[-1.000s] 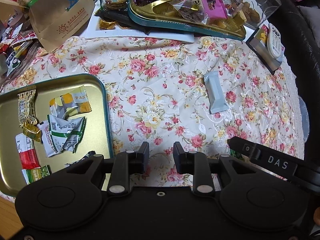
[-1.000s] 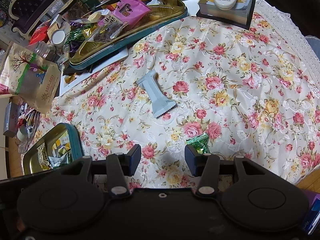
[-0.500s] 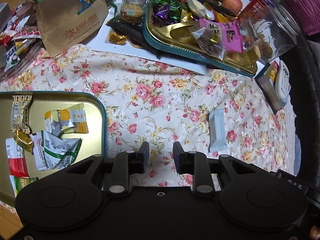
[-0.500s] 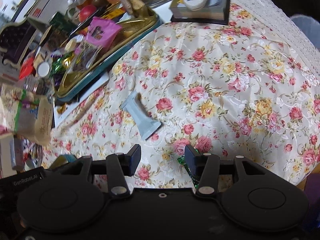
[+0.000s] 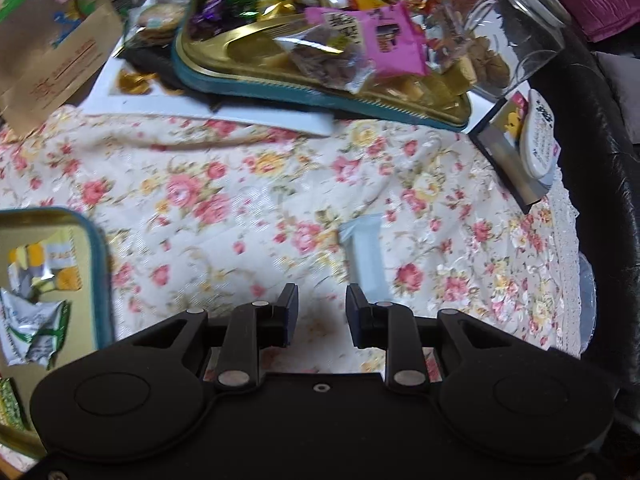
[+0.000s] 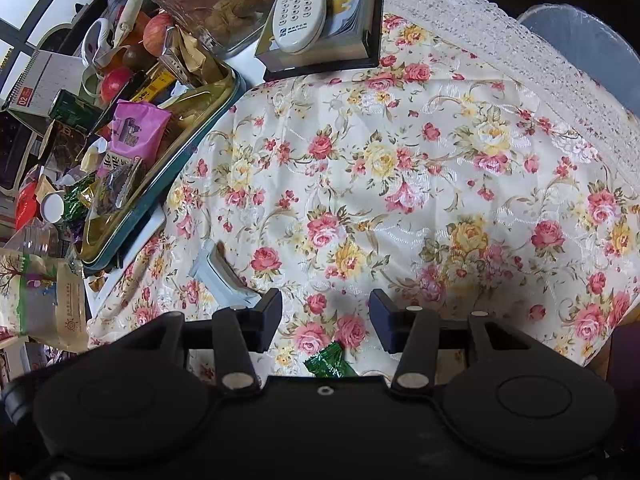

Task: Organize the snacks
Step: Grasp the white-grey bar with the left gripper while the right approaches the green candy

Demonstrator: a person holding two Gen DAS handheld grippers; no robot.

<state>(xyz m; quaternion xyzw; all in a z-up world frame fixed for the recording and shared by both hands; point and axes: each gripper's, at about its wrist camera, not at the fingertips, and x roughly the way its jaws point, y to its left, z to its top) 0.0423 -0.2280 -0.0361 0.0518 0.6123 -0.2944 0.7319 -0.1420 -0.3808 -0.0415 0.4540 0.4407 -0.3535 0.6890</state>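
Note:
A pale blue-grey snack bar (image 5: 366, 258) lies on the floral tablecloth, just ahead and right of my open, empty left gripper (image 5: 318, 308). The bar also shows in the right wrist view (image 6: 222, 276), just left of my open, empty right gripper (image 6: 325, 312). A green candy wrapper (image 6: 330, 362) lies on the cloth under the right gripper. A gold tin with a teal rim (image 5: 100, 264) at the left holds several snack packets.
A larger gold tray (image 5: 320, 92) heaped with snacks sits at the back, next to a glass jar (image 5: 492, 24). A remote on a box (image 6: 300, 4) is at the far right. A brown paper bag (image 5: 52, 48) stands at the back left. A black sofa edges the table at right.
My left gripper has swung right and forward, so the tin slid to the left edge and the bar is now close to its fingers. My right gripper moved forward over the green wrapper.

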